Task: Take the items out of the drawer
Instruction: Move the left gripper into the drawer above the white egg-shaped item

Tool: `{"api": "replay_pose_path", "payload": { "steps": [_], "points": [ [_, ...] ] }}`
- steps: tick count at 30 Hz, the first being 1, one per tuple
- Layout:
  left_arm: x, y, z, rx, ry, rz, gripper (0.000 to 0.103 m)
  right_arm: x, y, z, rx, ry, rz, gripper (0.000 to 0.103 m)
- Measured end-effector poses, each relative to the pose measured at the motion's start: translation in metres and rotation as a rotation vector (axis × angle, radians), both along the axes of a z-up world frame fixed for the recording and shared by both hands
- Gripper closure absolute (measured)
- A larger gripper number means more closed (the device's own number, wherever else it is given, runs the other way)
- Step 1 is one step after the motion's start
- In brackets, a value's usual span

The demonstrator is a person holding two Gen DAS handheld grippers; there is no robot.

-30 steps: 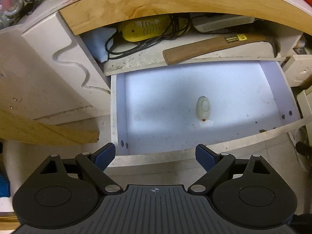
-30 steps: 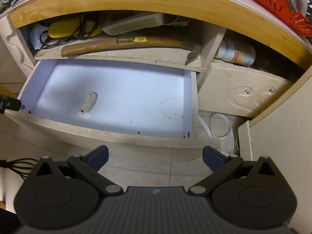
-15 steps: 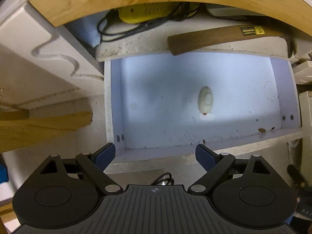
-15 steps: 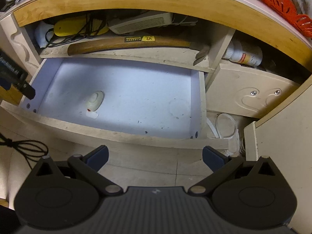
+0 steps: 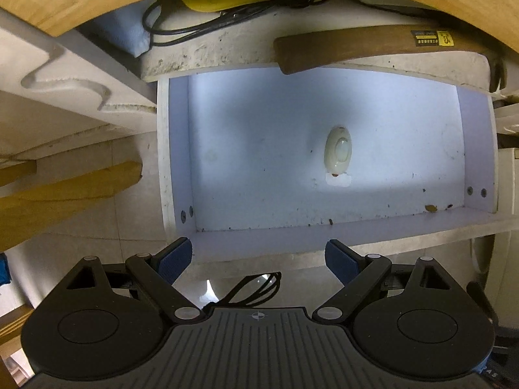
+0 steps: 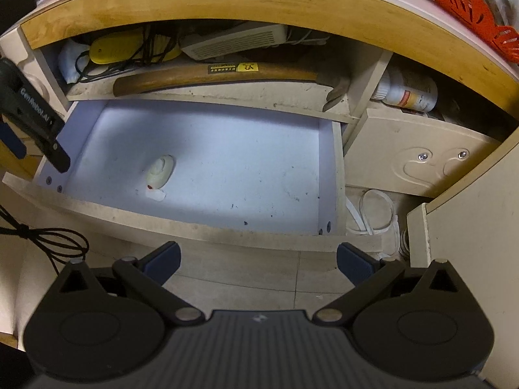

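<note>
The drawer (image 5: 175,162) stood pulled out beneath a shelf, its pale floor lit and speckled with dirt. A small oval cream switch (image 5: 337,151) lay flat on the drawer floor, somewhat nearer the front wall than the back and well clear of both side walls, with a scrap of white tape (image 5: 338,180) touching its near end. In the right wrist view the same switch (image 6: 159,170) sat toward the drawer's left side.

The left gripper (image 5: 258,257) hung over the drawer's front edge, jaws spread wide and holding nothing, its blue pads apart on either side of the front wall. The right gripper (image 6: 258,259) hovered in front of the drawer over the tiled floor, jaws equally wide and empty.

On the shelf above the drawer lay a wooden-handled hammer (image 6: 223,76) along the shelf's front edge, and behind it a yellow tool (image 6: 120,48) tangled in black cable. A white bottle (image 6: 407,92) lay on its side in the neighbouring compartment to the right.
</note>
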State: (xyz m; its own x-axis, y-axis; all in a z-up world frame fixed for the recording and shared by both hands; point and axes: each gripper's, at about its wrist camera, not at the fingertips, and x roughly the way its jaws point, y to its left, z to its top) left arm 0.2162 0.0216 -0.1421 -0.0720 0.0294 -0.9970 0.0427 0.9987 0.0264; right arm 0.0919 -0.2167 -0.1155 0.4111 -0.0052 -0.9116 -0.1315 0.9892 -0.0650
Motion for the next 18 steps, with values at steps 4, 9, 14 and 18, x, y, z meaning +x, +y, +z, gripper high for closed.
{"api": "replay_pose_path", "payload": {
  "steps": [4,9,14,18],
  "points": [
    [0.007,0.001,0.001,-0.003,-0.007,0.01,0.012,-0.002,0.002,-0.001,0.0,0.006,0.01,0.0],
    [0.019,0.002,0.001,0.002,-0.022,0.018,0.012,-0.003,0.0,-0.001,0.003,0.011,0.013,0.0],
    [0.034,0.003,0.002,-0.01,-0.034,0.03,0.012,-0.003,-0.001,-0.002,0.009,0.019,0.007,0.0],
    [0.044,0.006,0.002,-0.013,-0.035,0.048,0.012,-0.002,-0.002,-0.004,0.013,0.027,0.008,0.0]
  ]
}}
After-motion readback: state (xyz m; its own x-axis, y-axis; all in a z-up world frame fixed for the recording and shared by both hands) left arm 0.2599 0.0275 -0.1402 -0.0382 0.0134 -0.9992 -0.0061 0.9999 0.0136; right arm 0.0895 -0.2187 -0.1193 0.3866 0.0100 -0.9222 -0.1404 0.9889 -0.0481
